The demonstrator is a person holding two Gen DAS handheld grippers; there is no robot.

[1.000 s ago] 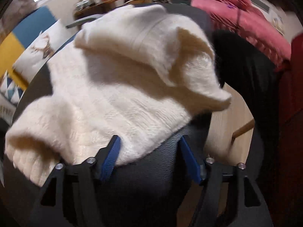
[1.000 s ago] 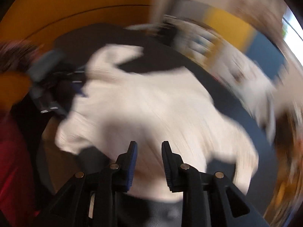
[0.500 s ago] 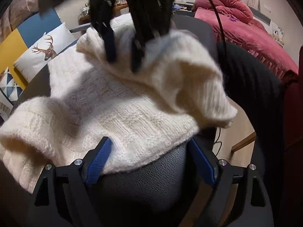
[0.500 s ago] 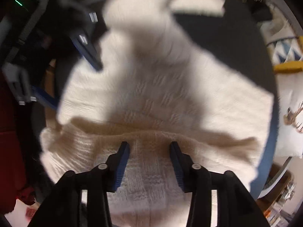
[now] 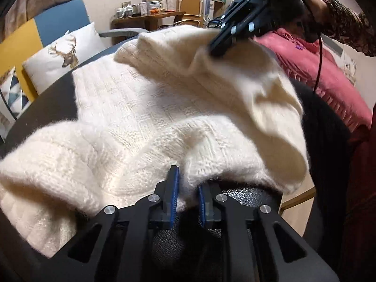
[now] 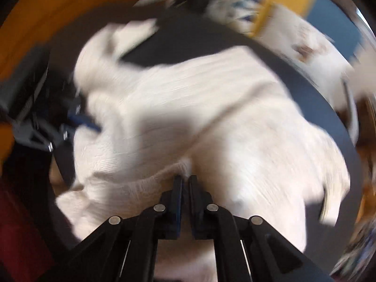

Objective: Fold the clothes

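A cream knitted sweater point(image 5: 145, 108) lies spread over a round dark table point(image 5: 54, 94). My left gripper point(image 5: 186, 183) is shut on the sweater's near edge at the table rim. My right gripper point(image 5: 218, 49) shows in the left wrist view at the far right, shut on a raised fold of the sweater. In the blurred right wrist view my right gripper point(image 6: 185, 183) pinches a ribbed edge of the sweater point(image 6: 211, 117), and my left gripper point(image 6: 77, 119) shows at the left edge of the cloth.
A white deer cushion point(image 5: 63, 54) leans on a yellow and blue sofa point(image 5: 28, 40) at the left. A wooden desk point(image 5: 150, 18) with small items stands behind. A pink quilt point(image 5: 329, 77) lies at the right. Wooden floor point(image 5: 298, 195) shows beside the table.
Both grippers have closed on the sweater. My left gripper took the near edge; my right gripper took a fold and has lifted it to the right.
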